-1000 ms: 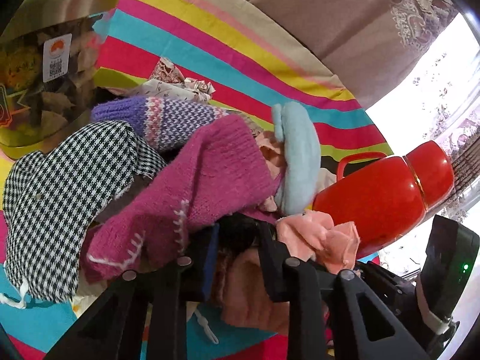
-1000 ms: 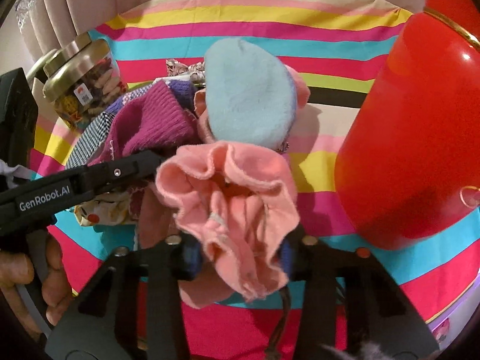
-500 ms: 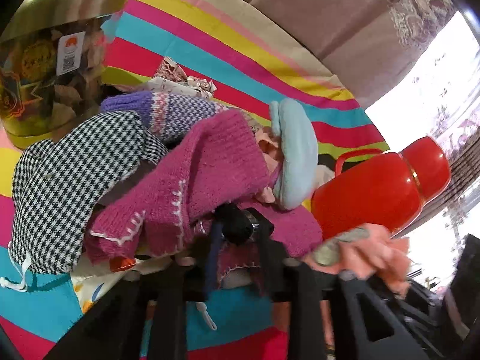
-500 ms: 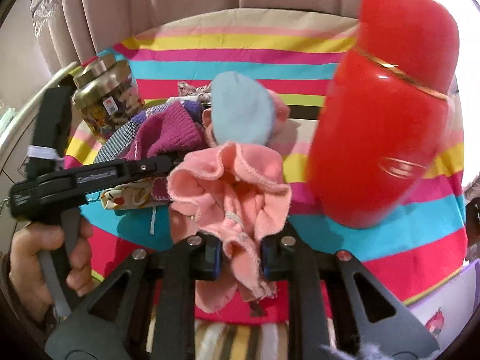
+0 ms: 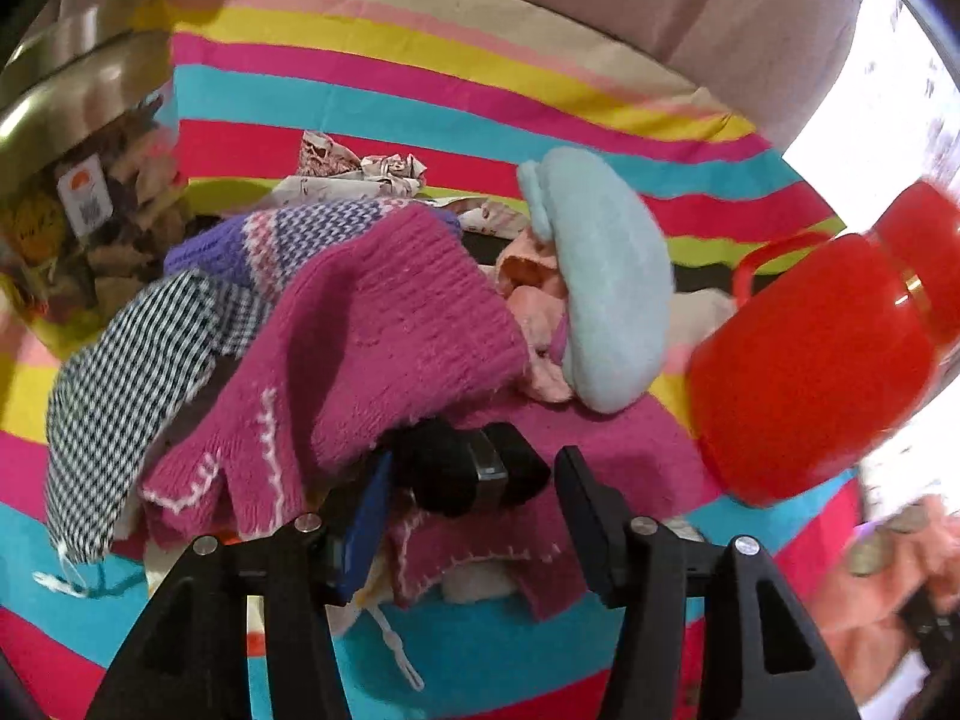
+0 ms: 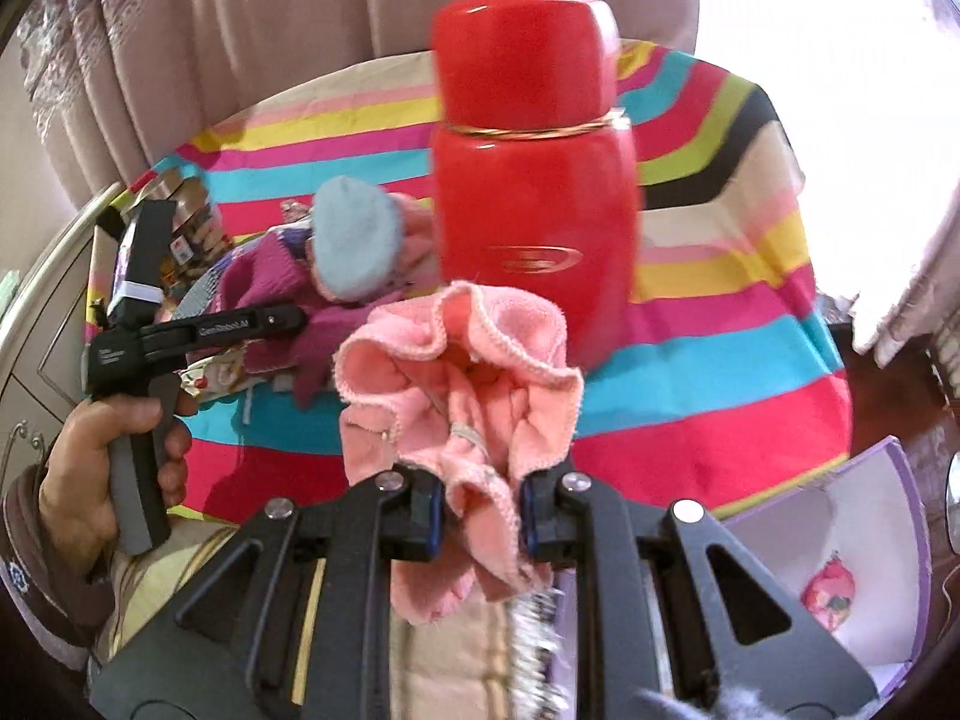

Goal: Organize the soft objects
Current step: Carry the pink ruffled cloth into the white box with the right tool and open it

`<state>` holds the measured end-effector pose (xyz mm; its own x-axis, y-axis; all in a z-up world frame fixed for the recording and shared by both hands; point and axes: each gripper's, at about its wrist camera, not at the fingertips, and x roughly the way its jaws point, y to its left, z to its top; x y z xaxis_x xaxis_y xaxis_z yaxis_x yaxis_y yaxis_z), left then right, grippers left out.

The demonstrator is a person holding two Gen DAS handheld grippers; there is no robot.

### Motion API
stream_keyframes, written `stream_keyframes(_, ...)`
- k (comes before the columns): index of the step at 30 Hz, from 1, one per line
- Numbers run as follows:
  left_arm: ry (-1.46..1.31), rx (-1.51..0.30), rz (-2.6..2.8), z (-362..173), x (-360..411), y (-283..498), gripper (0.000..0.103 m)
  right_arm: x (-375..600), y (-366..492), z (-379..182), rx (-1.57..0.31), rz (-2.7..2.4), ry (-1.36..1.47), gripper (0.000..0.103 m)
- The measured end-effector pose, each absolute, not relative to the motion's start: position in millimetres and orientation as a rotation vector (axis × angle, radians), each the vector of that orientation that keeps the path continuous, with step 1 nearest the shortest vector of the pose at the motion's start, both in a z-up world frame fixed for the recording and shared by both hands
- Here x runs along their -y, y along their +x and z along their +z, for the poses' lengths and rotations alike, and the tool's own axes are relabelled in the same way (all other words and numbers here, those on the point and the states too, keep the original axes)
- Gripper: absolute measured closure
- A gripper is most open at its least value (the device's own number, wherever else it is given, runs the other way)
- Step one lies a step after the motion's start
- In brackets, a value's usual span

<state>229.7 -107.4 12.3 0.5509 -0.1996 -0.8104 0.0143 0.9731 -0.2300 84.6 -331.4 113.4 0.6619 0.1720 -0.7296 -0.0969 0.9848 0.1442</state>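
**Pink cloth lifted clear at the desk's near edge**

The jar (image 5: 78, 192) stood at the far left edge. The left gripper (image 5: 474, 516), jaws opening with nothing gripped, hovered over the garment pile (image 5: 384, 324). The red flask (image 6: 534, 192) blocked mid-desk. The right gripper (image 6: 480, 516) stayed clamped on the pink cloth (image 6: 462, 372); bare striped desk (image 6: 720, 324) lay rightward.

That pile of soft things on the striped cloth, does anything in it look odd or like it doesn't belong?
Yes. A hard black object with a metal band lies tucked under the magenta knit glove, the one rigid thing among the fabrics. What it is cannot be told. Otherwise the pile is just jumbled.
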Motion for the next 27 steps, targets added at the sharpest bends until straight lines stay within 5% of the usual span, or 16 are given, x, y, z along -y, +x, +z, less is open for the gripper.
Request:
stream_keyframes(15, -0.237, -0.861, -0.122, 55, 98, 173, 0.052, 429, 49, 119, -0.810, -0.006, 0.196, 0.081)
stream_keyframes(27, -0.246, -0.810, -0.545, 102, 224, 94, 0.052, 506, 19, 116, -0.811, -0.190, 0.230, 0.081)
